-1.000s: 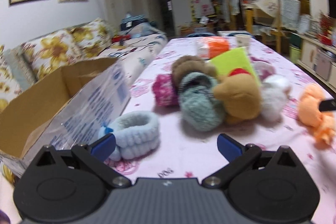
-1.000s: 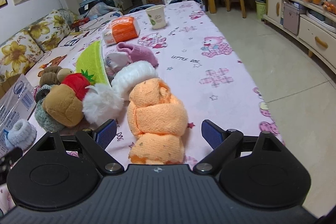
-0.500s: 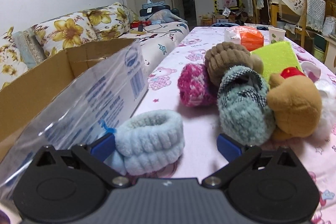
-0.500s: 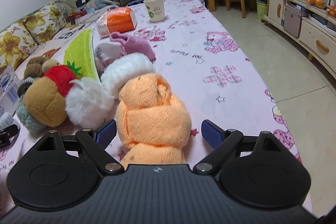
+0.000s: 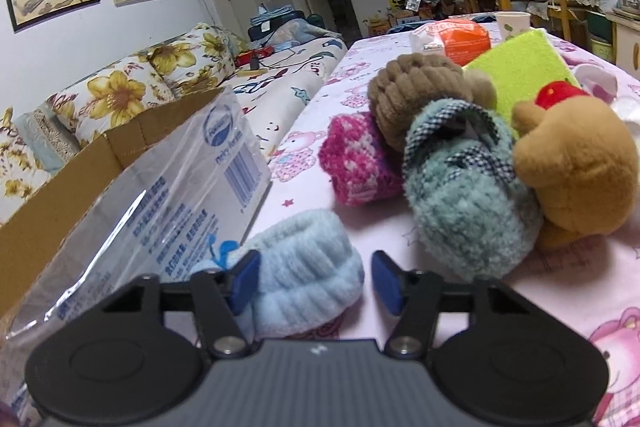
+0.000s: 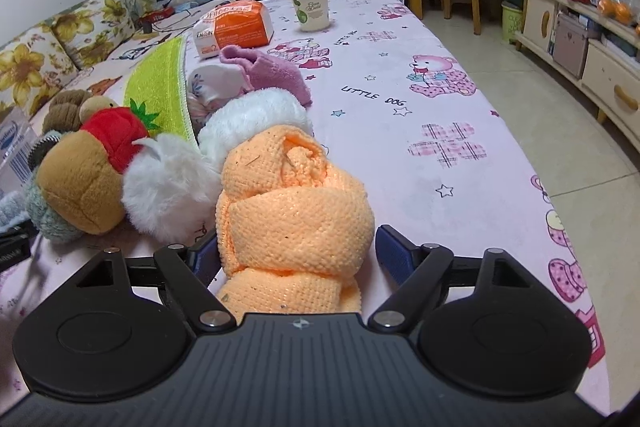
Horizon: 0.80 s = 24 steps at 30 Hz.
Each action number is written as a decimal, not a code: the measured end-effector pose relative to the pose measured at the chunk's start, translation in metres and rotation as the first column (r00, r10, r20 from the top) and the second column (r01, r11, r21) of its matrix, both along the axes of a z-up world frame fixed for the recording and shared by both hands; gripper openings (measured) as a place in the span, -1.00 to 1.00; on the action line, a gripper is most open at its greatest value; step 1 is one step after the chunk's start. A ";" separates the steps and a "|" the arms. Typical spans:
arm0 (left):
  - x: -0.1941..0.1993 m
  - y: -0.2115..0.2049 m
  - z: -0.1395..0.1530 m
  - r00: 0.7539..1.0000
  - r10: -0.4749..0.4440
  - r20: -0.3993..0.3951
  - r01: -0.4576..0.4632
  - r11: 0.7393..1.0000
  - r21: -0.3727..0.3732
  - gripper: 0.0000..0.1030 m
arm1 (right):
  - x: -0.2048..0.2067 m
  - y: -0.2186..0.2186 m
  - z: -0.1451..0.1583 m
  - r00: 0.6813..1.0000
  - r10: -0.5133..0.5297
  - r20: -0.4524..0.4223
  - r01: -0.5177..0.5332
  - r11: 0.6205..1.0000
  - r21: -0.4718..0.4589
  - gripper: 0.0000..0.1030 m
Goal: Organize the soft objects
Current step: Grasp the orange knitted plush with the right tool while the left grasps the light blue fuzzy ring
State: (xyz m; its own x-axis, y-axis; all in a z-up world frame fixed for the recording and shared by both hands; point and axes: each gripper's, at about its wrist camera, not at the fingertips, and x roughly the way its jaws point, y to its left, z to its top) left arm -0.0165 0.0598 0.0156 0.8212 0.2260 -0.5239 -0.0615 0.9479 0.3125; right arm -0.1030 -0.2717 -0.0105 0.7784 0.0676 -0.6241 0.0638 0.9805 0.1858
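Note:
A light blue fuzzy band point(image 5: 304, 267) lies on the pink tablecloth between the fingers of my left gripper point(image 5: 314, 281). The jaws have narrowed around it; the left pad touches it, the right pad stands a little apart. A rolled orange towel point(image 6: 292, 215) sits between the fingers of my right gripper point(image 6: 296, 257), which is open around it. A pile of soft toys lies between them: teal plush point(image 5: 464, 203), tan bear point(image 5: 576, 171), pink knit roll point(image 5: 356, 163), brown roll point(image 5: 416, 87), white fluffy balls point(image 6: 168, 187).
An open cardboard box with a plastic-covered flap point(image 5: 160, 195) stands at the left table edge. A green cloth point(image 6: 160, 83), an orange packet point(image 6: 236, 27) and a paper cup point(image 6: 310, 7) lie farther back. The table's right edge point(image 6: 532, 163) drops to the floor.
Both grippers have moved forward onto their objects. The left jaws have narrowed around the blue band. The right gripper now straddles the orange towel.

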 end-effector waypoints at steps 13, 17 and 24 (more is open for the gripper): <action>-0.011 0.000 0.012 0.997 -0.081 0.015 0.082 0.987 -0.137 0.07 | 0.015 -0.004 -0.003 1.000 -0.002 0.002 0.002 0.997 -0.076 1.00; -0.021 0.003 0.012 0.998 -0.009 0.063 0.016 0.992 -0.124 0.56 | 0.016 -0.003 -0.004 1.000 0.006 0.001 -0.006 0.995 -0.103 1.00; -0.023 0.001 0.005 0.994 0.093 0.064 -0.088 0.993 -0.076 0.75 | 0.018 -0.001 -0.007 1.000 0.021 0.004 -0.021 0.992 -0.122 1.00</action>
